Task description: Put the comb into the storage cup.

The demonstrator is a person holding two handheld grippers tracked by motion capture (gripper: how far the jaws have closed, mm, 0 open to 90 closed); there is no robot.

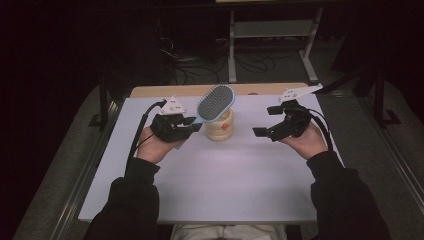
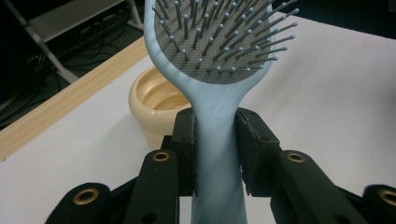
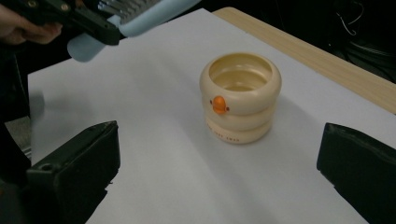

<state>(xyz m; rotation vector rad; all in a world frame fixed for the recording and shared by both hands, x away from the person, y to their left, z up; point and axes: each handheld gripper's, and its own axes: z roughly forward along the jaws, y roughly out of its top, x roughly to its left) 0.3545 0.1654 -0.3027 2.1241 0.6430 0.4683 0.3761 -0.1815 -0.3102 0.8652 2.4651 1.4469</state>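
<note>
Sleeves come in from the bottom of the high view, your hands resting apart over the white desk [image 1: 210, 190]. Your left gripper [image 1: 192, 129] is clenched on the pale blue handle of a hairbrush [image 1: 216, 103]; in the left gripper view both pads press the neck of the hairbrush [image 2: 217, 116] just below its head, bristles facing the camera. The brush head hangs above and slightly behind the cream duck-faced cup [image 1: 220, 127], which stands upright near the middle of the desk, between your two hands. Your right gripper [image 1: 267, 122] is released, its jaws standing wide with nothing between them; in the right gripper view the cup [image 3: 240, 98] sits beyond them, well apart. Beyond the desk's wooden far edge lie cables on a dark floor.
</note>
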